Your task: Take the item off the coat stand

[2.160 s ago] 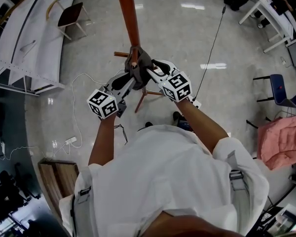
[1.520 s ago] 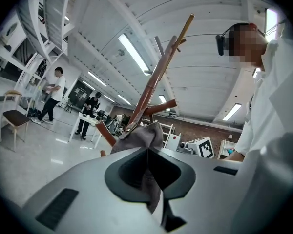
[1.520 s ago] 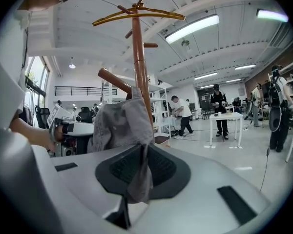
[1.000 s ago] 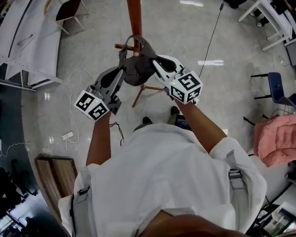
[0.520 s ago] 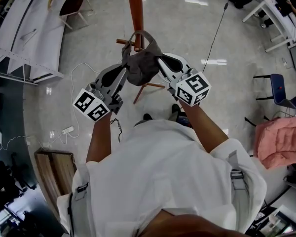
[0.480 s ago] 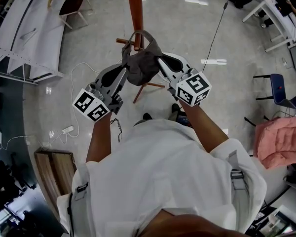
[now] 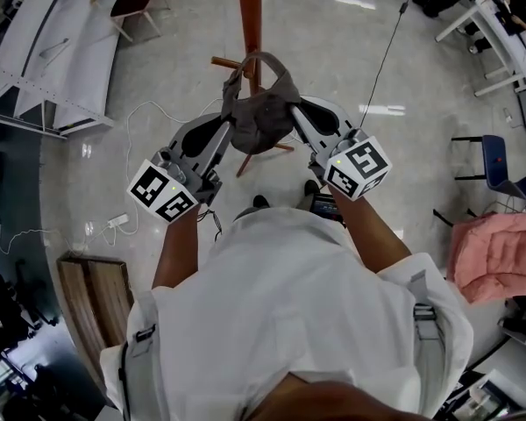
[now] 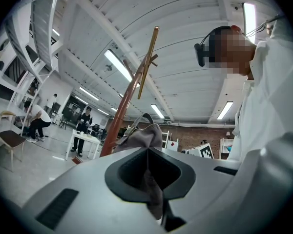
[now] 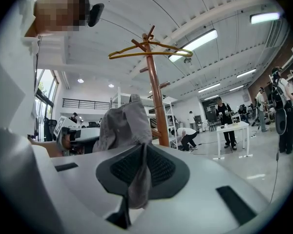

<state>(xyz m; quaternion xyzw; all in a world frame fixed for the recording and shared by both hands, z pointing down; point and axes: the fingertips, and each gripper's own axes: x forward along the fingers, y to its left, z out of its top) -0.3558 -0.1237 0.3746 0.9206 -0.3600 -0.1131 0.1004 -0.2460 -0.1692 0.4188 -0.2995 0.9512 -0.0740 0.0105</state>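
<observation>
Item (image 7: pixel 261 121) higher now: crumpled grey cloth

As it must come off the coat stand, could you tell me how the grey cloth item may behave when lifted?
Probably floppy: the grey cloth item sags in folds between the left gripper and right gripper. Likely light: thin pinches of fabric hold it. Its strap loops near the coat stand and could snag.

The head camera looks steeply down past the person's shoulders (image 7: pixel 289 296) onto the left gripper (image 7: pixel 229 135) and right gripper (image 7: pixel 294 119). Each gripper's camera rides close behind its own jaws, facing along them and up toward the ceiling (image 8: pixel 185 57). All three views share the coat stand (image 7: pixel 249 11) and the grey cloth item (image 7: pixel 261 117) at the jaw tips.
</observation>
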